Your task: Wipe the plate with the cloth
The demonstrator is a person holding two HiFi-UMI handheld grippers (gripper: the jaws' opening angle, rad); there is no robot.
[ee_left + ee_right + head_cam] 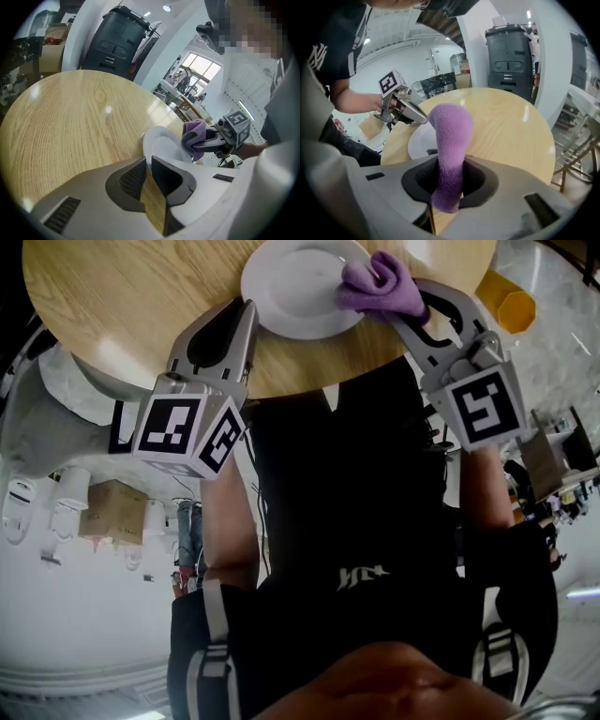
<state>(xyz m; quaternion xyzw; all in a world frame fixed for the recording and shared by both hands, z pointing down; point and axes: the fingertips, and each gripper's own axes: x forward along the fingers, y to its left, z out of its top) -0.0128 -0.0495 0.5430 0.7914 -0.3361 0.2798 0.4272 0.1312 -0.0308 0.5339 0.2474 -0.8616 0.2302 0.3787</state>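
A white plate lies near the front edge of a round wooden table. My left gripper sits at the plate's left rim. In the left gripper view its jaws stand nearly closed with the rim of the plate pinched between them. My right gripper is shut on a purple cloth that rests on the plate's right side. In the right gripper view the cloth stands up out of the jaws, with the plate just behind it.
A yellow stool stands beside the table at the right. A tall dark bin stands beyond the table's far side. A cardboard box lies on the floor at the left. The person's body is close to the table's front edge.
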